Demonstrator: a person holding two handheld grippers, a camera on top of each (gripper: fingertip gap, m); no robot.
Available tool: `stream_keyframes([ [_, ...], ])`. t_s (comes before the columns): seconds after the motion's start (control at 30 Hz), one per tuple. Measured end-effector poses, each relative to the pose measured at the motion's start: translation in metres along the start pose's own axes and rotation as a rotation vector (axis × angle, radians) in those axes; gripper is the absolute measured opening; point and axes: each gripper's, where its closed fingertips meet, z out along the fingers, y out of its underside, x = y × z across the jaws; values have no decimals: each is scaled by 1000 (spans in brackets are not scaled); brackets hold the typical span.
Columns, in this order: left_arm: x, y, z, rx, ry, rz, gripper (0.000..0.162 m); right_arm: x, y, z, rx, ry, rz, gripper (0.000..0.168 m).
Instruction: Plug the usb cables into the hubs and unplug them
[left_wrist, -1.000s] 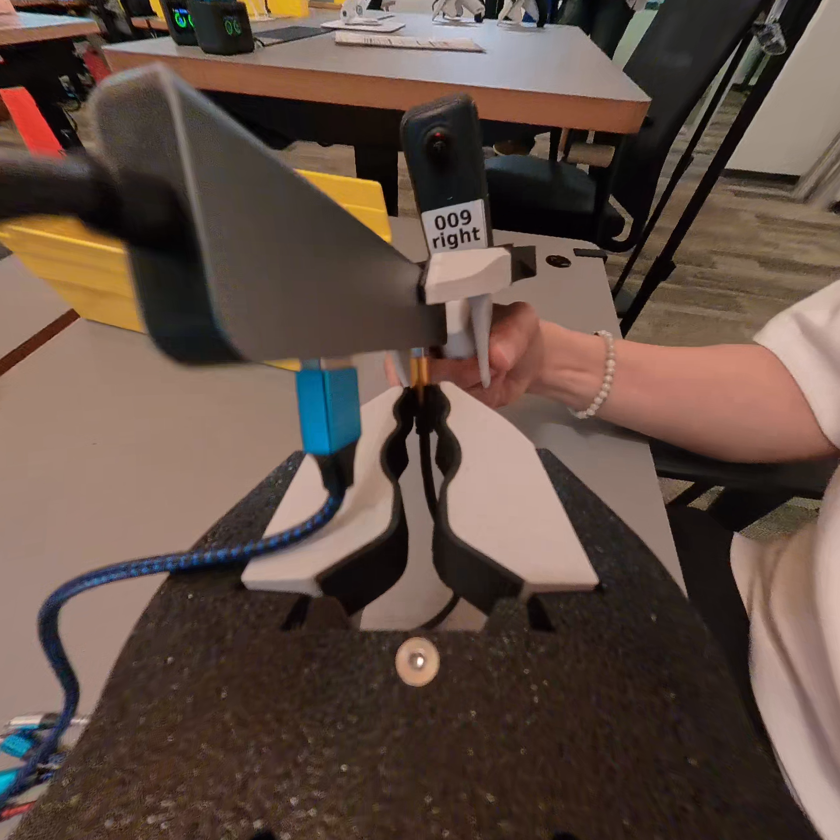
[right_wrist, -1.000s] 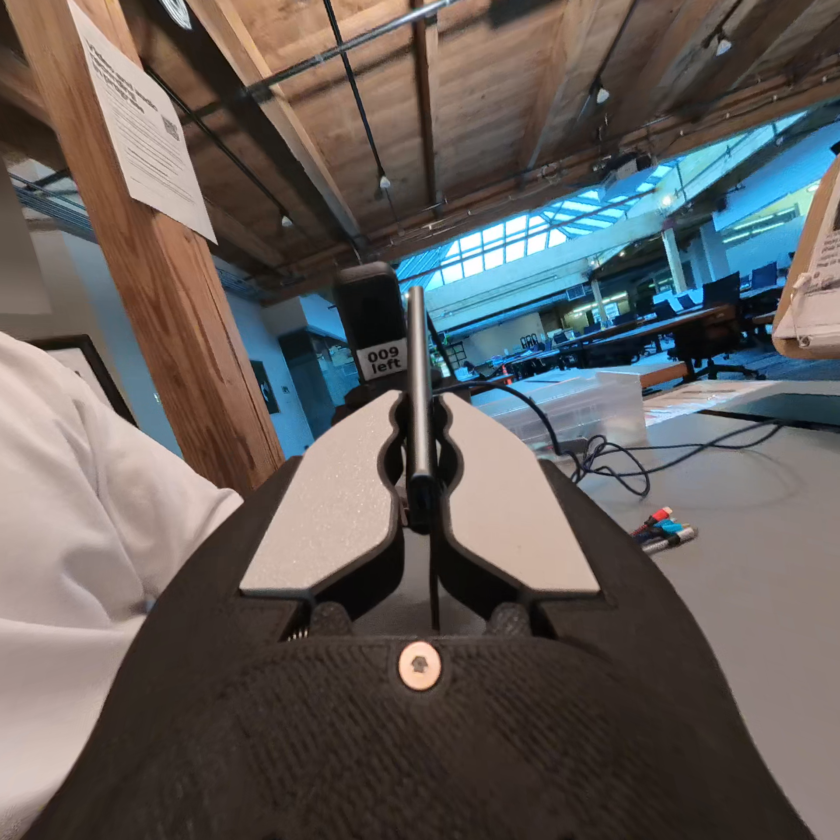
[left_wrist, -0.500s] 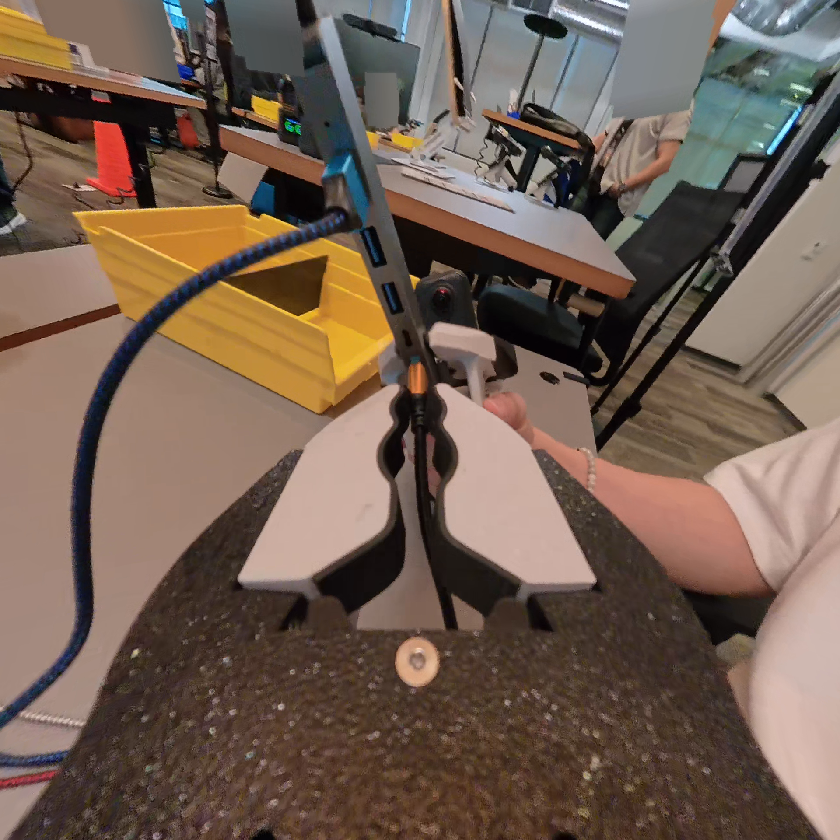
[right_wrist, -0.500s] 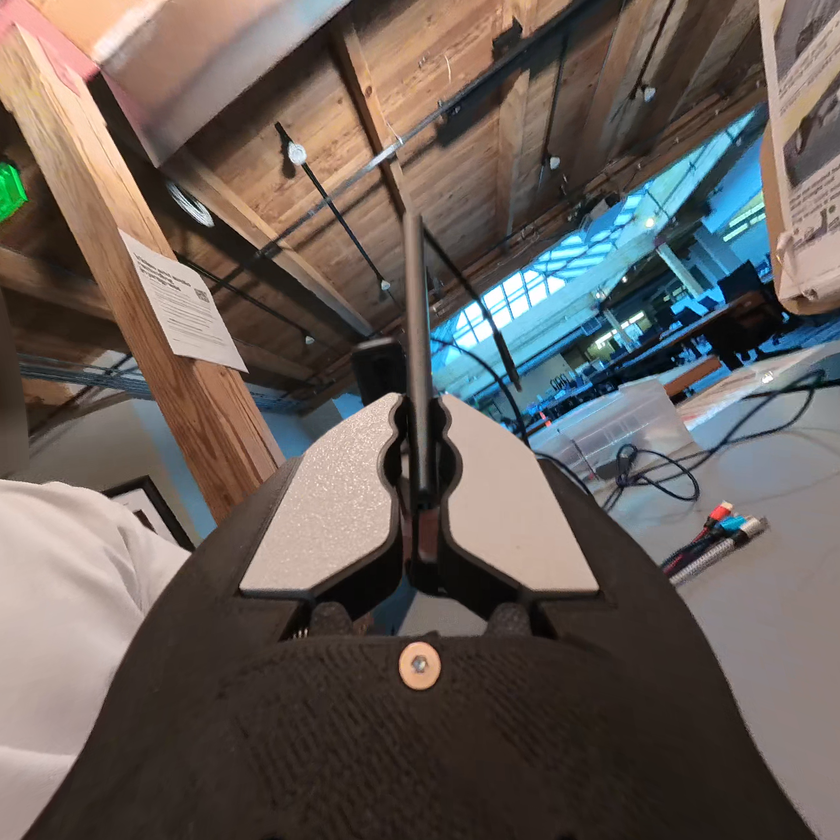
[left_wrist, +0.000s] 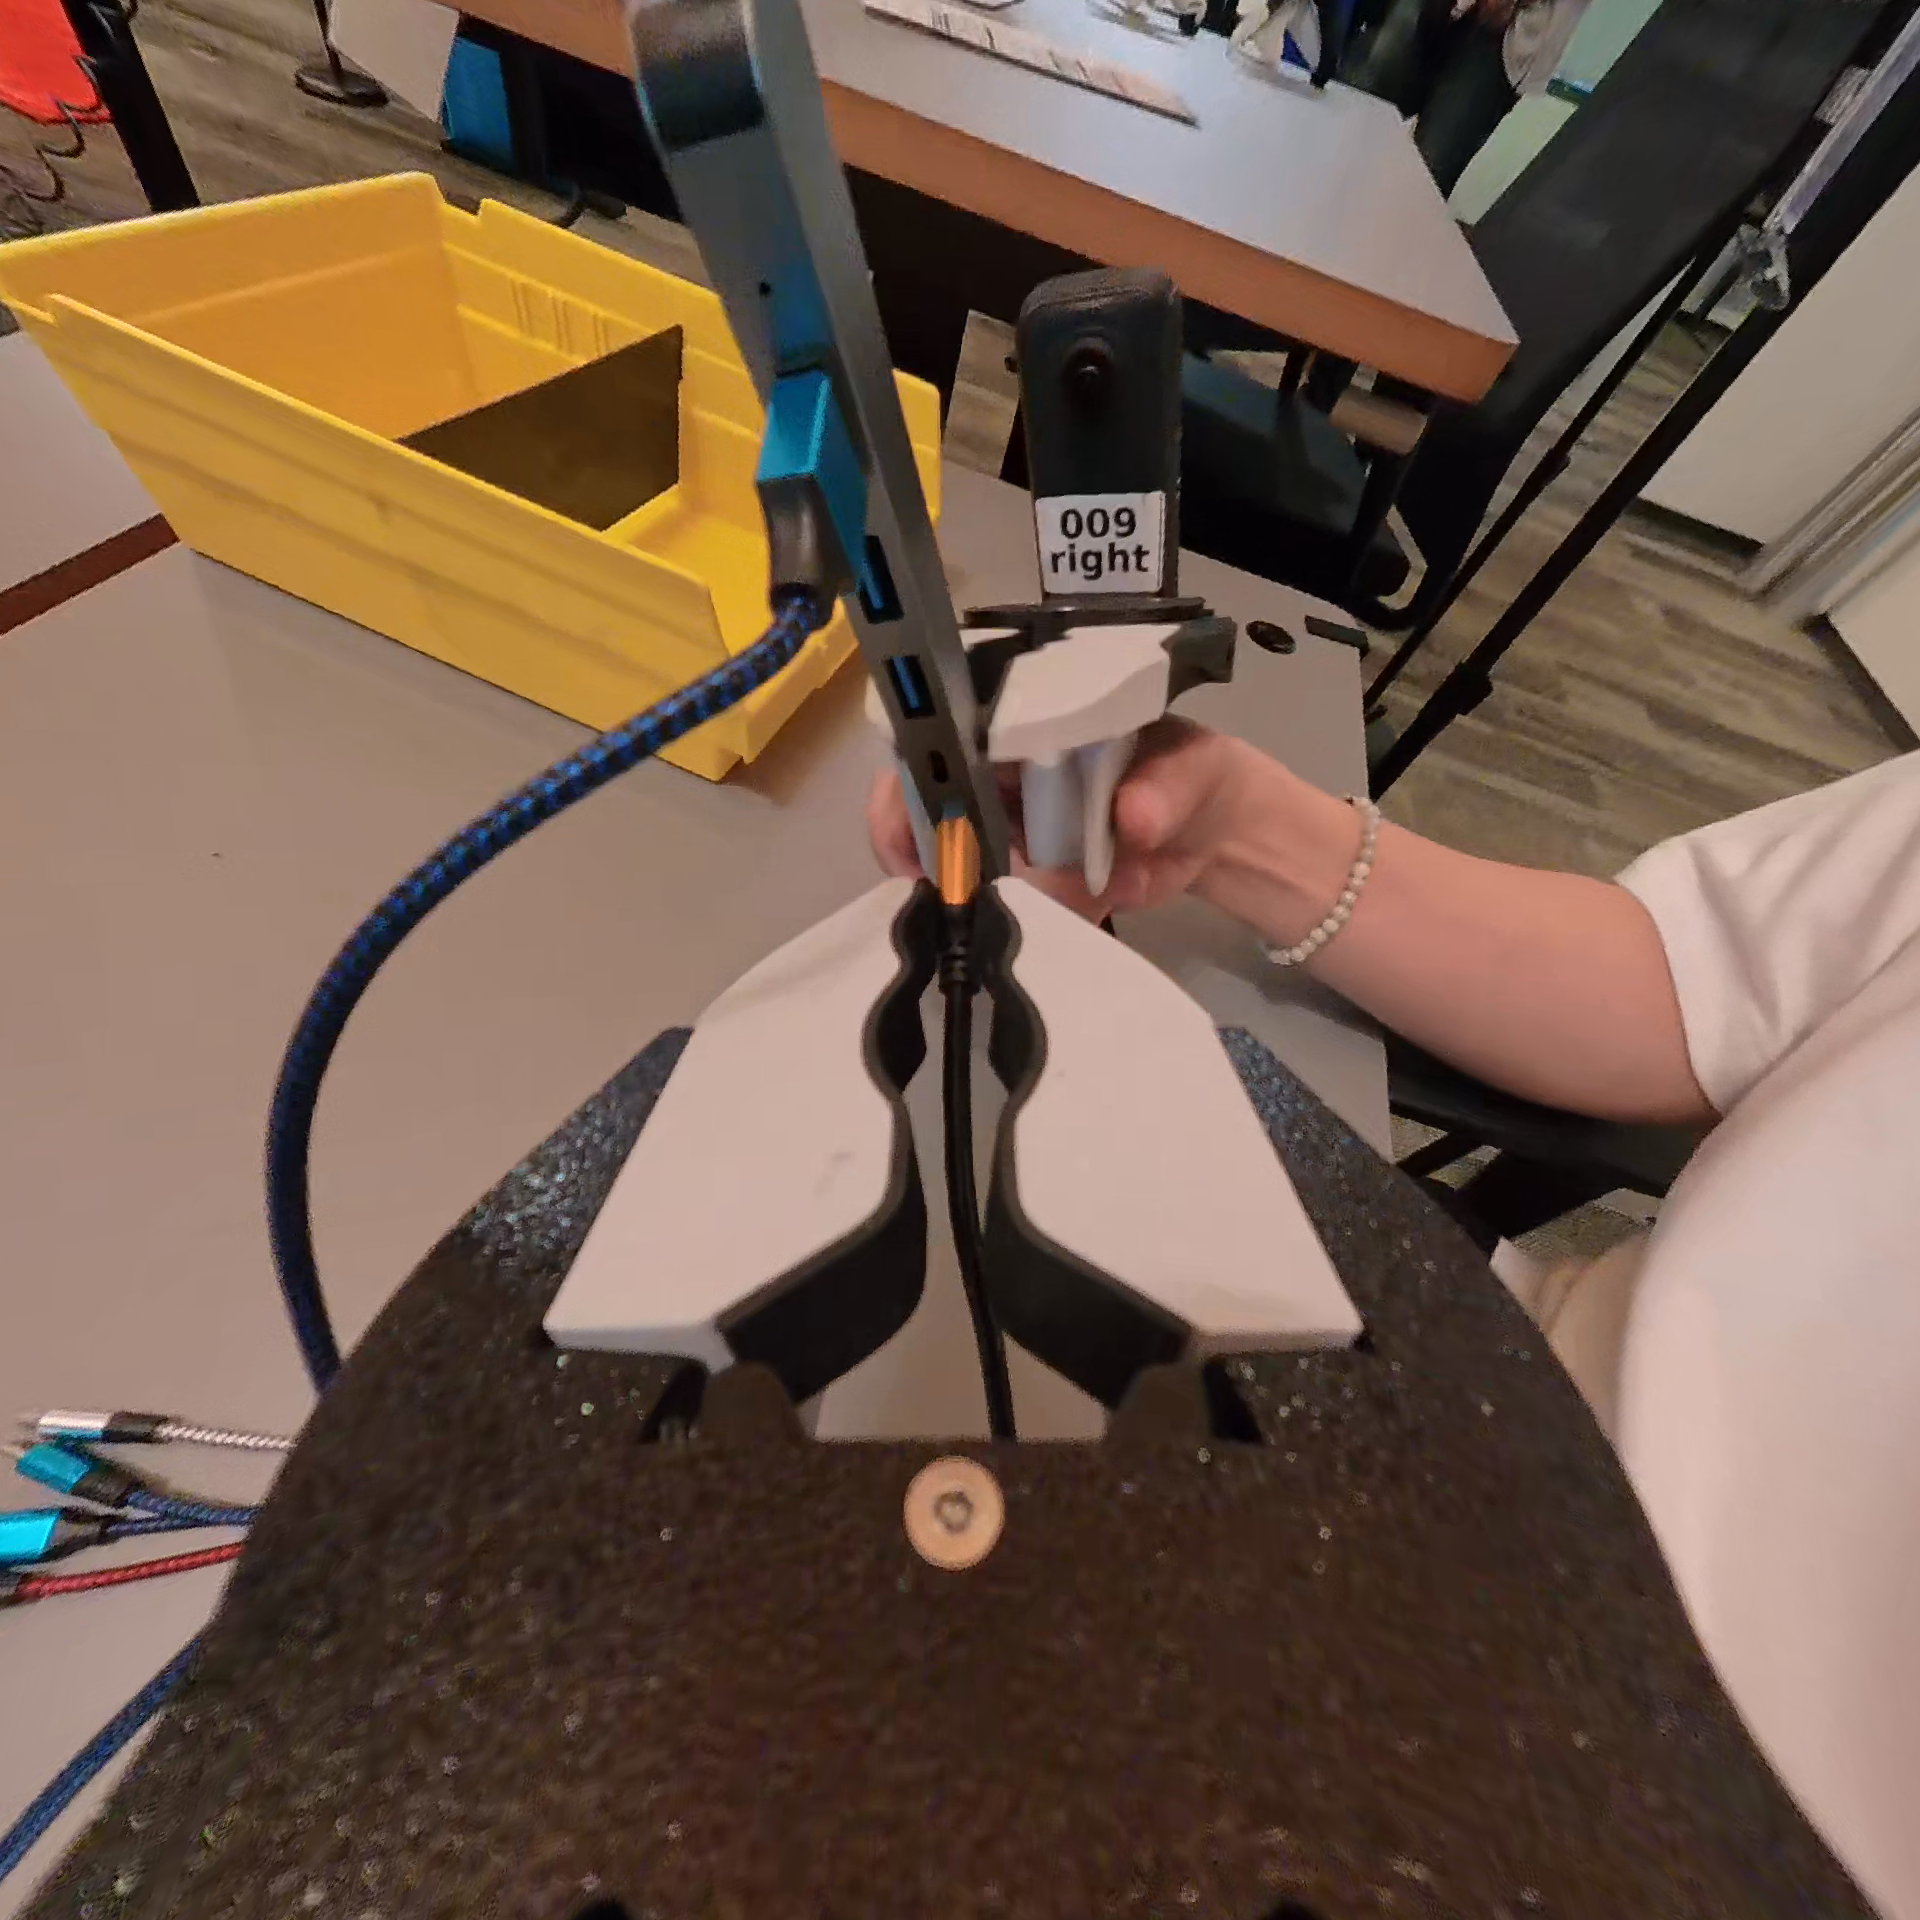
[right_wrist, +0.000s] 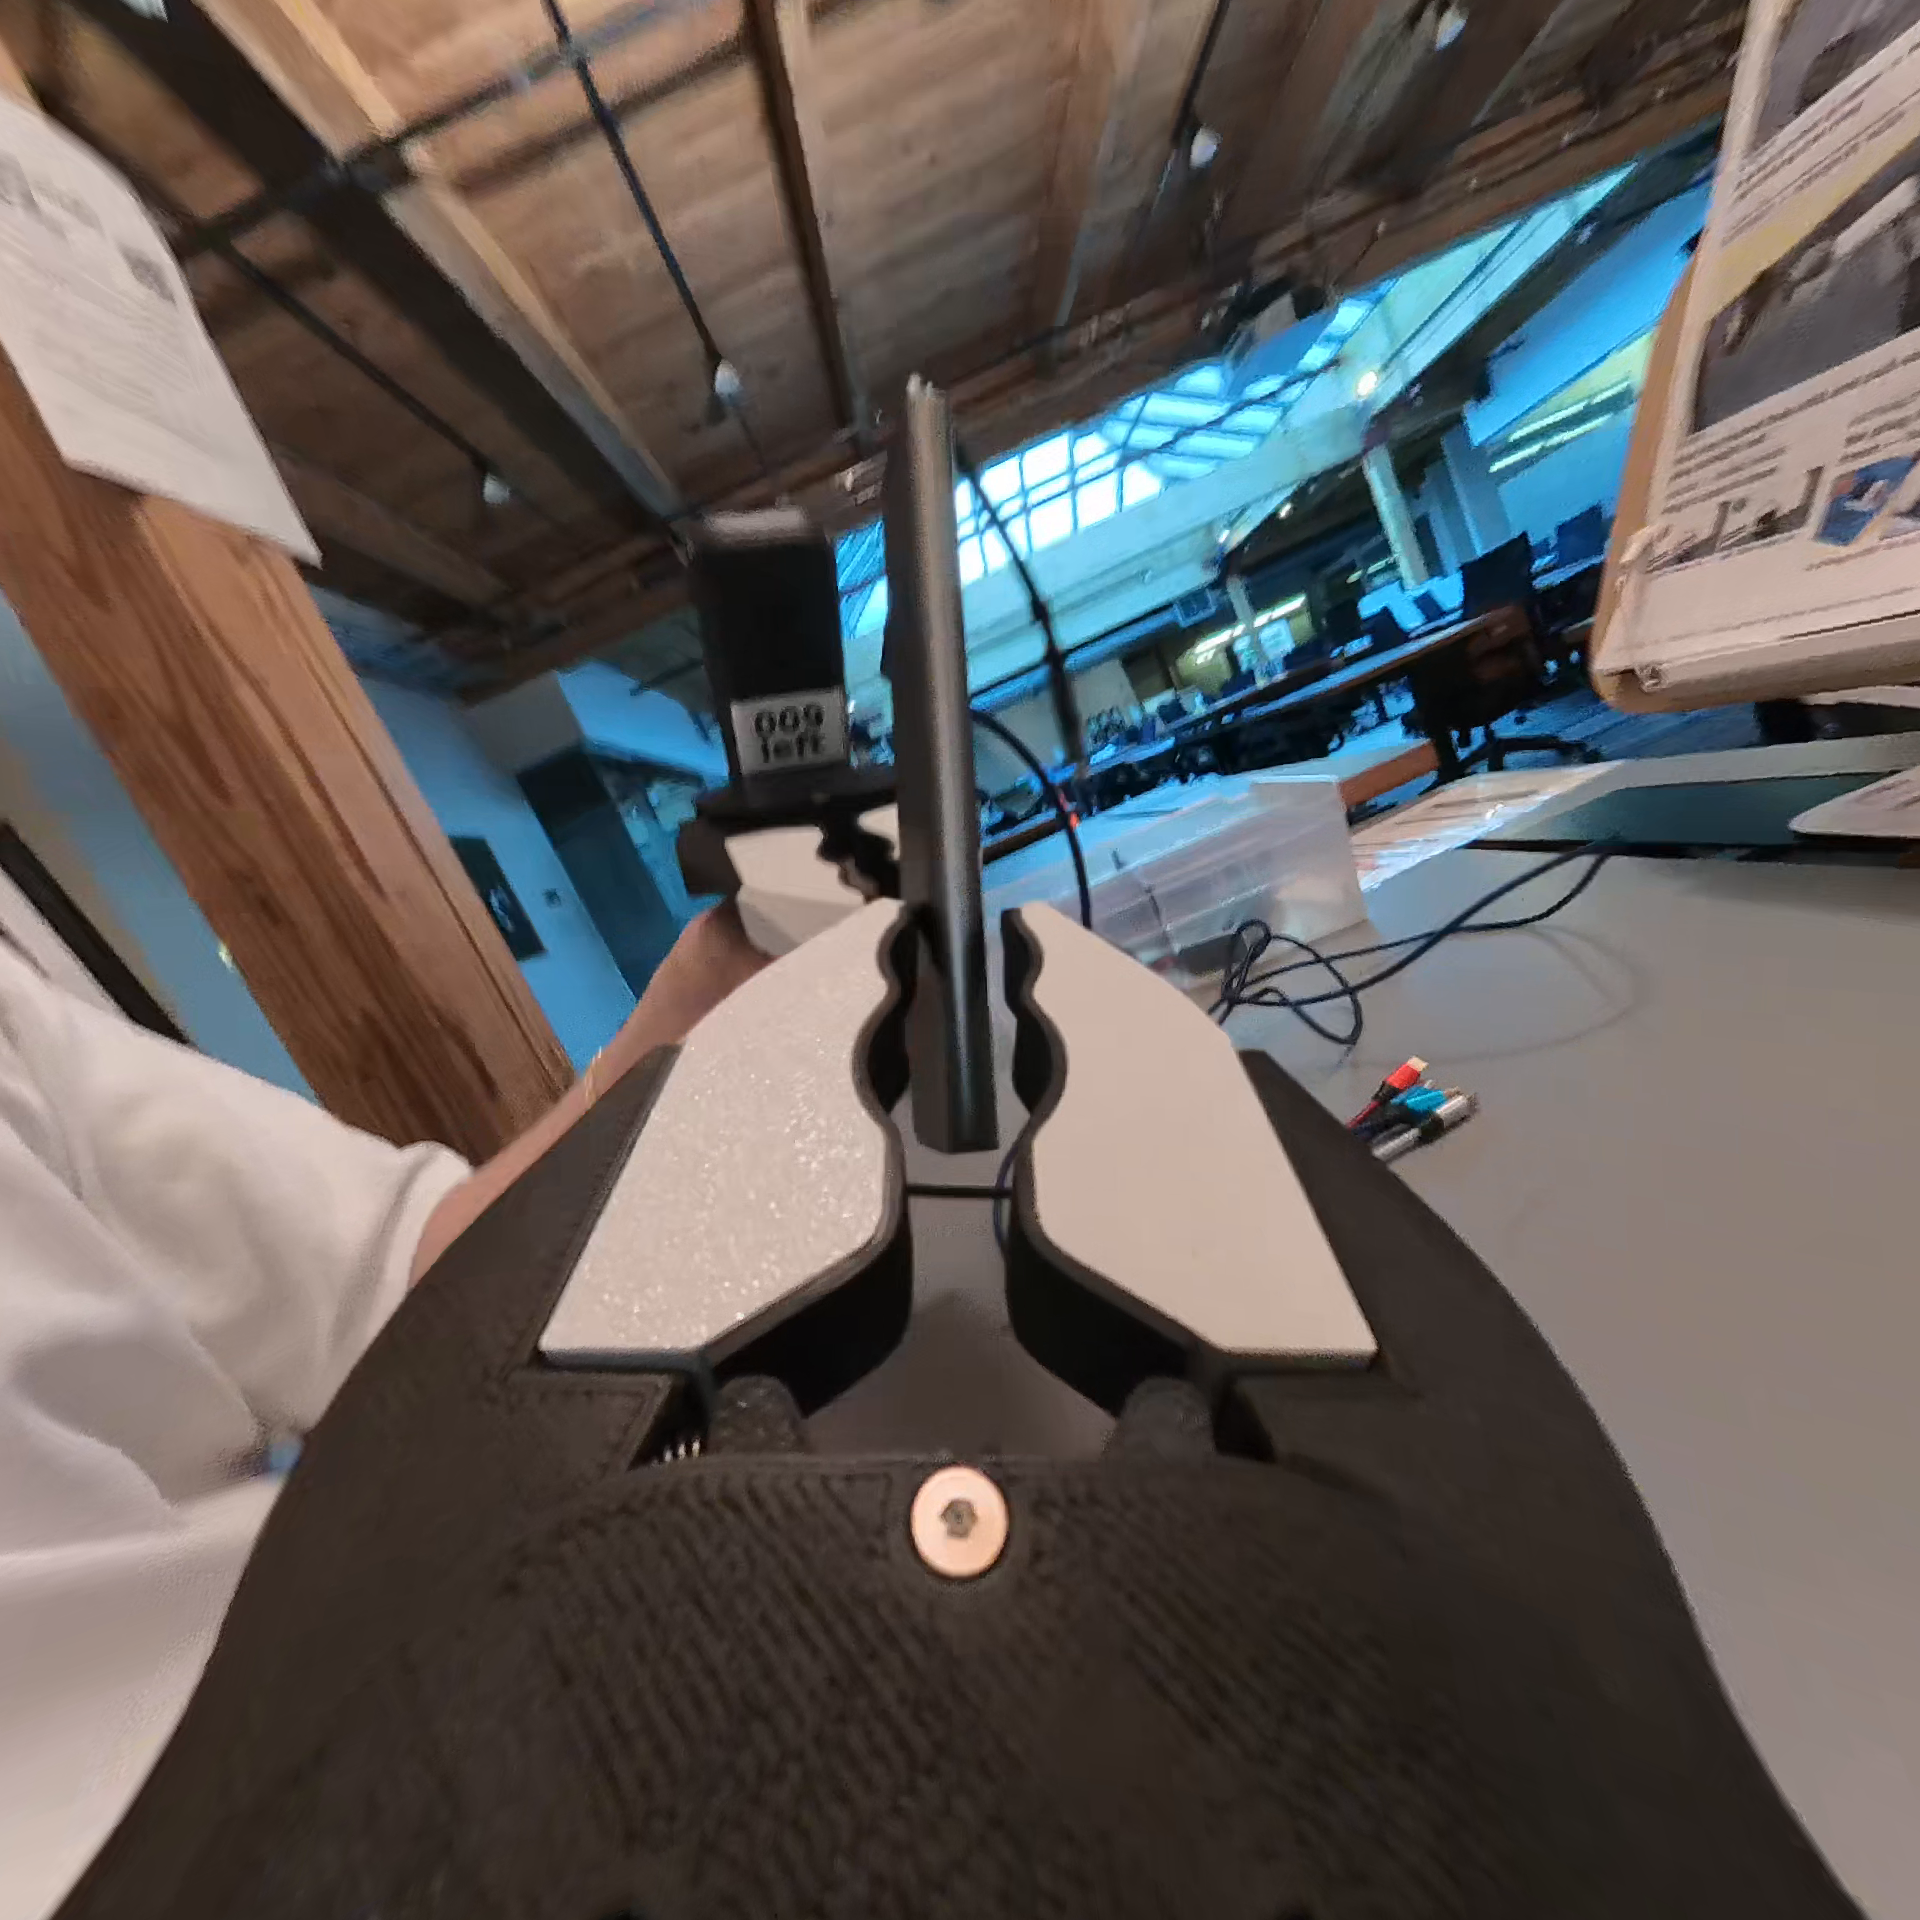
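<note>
My left gripper (left_wrist: 951, 904) is shut on a black cable with an orange-collared plug (left_wrist: 956, 862), whose tip meets the lower end of the grey hub (left_wrist: 821, 312). The hub slants up and away in the air. A blue plug (left_wrist: 816, 457) on a blue braided cable (left_wrist: 468, 862) sits in the hub's side. My right gripper (right_wrist: 954, 920) has the hub's thin edge (right_wrist: 935, 727) between its jaws; a thin gap shows on the right side. It also shows in the left wrist view (left_wrist: 1049, 707), in a person's hand (left_wrist: 1174, 821).
A yellow bin (left_wrist: 364, 436) stands on the grey table (left_wrist: 312, 987) behind the hub. Loose braided cables lie at the near left (left_wrist: 94, 1496) and show in the right wrist view (right_wrist: 1413, 1112). A clear plastic box (right_wrist: 1247, 862) and dark cables lie farther back. The tips of both grippers are at nearly the same place.
The hub has swung from lying flat across the left view to slanting upward. The right jaws now stand slightly wider around the hub. The left gripper keeps its hold on the orange plug.
</note>
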Motion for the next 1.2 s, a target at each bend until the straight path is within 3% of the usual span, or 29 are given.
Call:
stream_keyframes([
  [0.2, 6, -6, -1, 38, 40, 16, 7, -11, -3, 1, 46, -91, 23, 12],
  [0.53, -4, -3, -3, 83, -3, -1, 7, -2, 3, 6, 53, -73, 118, 12],
  [0.7, 2, -16, -3, 146, -8, 73, 8, -10, -11, 5, 89, -62, 13, 11],
  [0.77, 3, -22, -7, 182, -31, 104, 21, -12, -19, 6, 105, -24, -35, 11],
  [0.87, 0, -31, -30, 251, -94, 107, 39, -16, -34, -3, 141, -18, -53, 11],
  [1.0, -1, -33, -77, 367, -150, 98, 41, -13, -56, -24, 219, 30, -90, 11],
  [1.2, -19, 30, -126, 255, -279, 64, 39, -30, -89, -39, 283, 81, -180, 11],
])
